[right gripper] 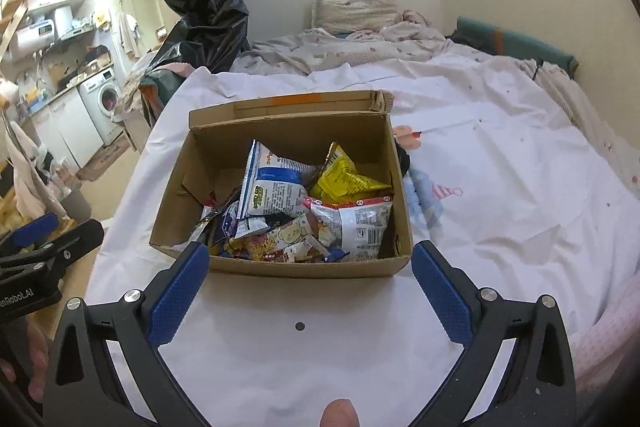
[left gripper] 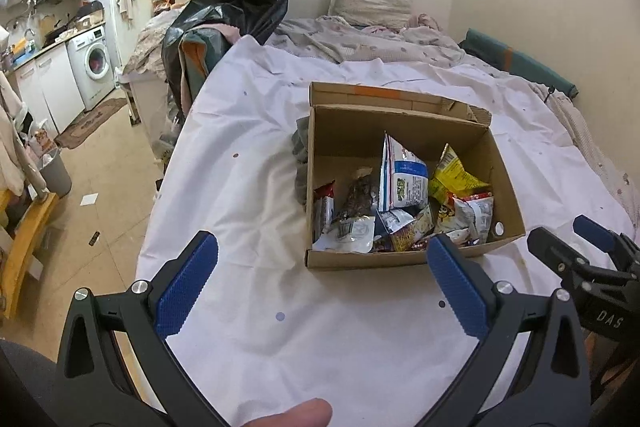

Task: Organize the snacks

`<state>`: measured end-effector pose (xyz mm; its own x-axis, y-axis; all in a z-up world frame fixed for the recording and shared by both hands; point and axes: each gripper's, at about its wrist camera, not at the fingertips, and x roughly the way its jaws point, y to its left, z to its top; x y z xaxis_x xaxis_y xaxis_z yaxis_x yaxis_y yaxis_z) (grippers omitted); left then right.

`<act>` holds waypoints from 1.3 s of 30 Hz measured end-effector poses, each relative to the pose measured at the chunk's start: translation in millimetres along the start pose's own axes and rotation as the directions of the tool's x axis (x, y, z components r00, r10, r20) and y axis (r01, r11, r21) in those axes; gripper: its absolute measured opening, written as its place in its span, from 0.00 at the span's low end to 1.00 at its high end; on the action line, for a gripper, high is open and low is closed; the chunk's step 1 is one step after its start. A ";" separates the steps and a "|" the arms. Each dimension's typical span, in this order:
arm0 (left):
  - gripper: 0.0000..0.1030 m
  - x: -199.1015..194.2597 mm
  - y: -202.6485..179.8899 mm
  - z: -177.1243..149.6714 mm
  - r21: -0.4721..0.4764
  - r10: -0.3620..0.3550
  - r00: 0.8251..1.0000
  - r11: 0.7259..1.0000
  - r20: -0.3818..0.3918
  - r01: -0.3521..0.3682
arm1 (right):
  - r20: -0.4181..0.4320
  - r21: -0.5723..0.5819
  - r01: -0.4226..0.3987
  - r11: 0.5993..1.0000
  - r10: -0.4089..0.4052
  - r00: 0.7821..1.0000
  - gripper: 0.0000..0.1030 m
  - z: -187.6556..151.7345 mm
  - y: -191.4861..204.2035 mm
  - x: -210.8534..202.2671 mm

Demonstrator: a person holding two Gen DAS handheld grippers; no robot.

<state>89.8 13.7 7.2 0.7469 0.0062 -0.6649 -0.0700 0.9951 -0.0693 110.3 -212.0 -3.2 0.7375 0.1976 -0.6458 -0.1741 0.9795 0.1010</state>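
The snack packets (right gripper: 304, 211) already fill the cardboard box (right gripper: 280, 269) at twelve o'clock on the bed (right gripper: 500, 187), nothing loose remains, and both the left hand-held gripper (left gripper: 322, 283) and the right hand-held gripper (right gripper: 310, 283) gape empty.

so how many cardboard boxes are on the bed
1: the open cardboard box sits on the white sheet ahead of both open grippers, filled with snack packets. Nothing suggests another, though the black bag hides part of the bed.
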 end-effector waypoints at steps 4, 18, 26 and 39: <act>1.00 2.1 0.0 -0.5 -0.002 -0.003 1.000 1.000 -0.010 0.003 | -0.011 -0.007 0.008 1.000 -0.008 1.000 1.00 -1.7 1.8 3.3; 1.00 2.6 -2.8 -2.6 0.013 0.000 1.000 1.000 -0.015 0.000 | -0.001 -0.008 0.017 1.000 -0.017 1.000 1.00 -2.6 0.4 1.7; 1.00 1.5 -1.9 -3.2 0.007 0.002 1.000 1.000 -0.008 -0.002 | 0.005 -0.004 0.019 1.000 -0.019 1.000 1.00 -2.0 -0.7 -0.3; 1.00 -0.1 1.5 -2.5 0.006 0.016 1.000 1.000 -0.001 -0.016 | 0.005 -0.002 0.021 1.000 -0.021 1.000 1.00 -1.0 -2.0 -1.9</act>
<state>88.0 14.9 5.3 0.7448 0.0216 -0.6669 -0.0778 0.9955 -0.0547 108.7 -214.4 -2.9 0.7443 0.1775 -0.6438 -0.1601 0.9833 0.0860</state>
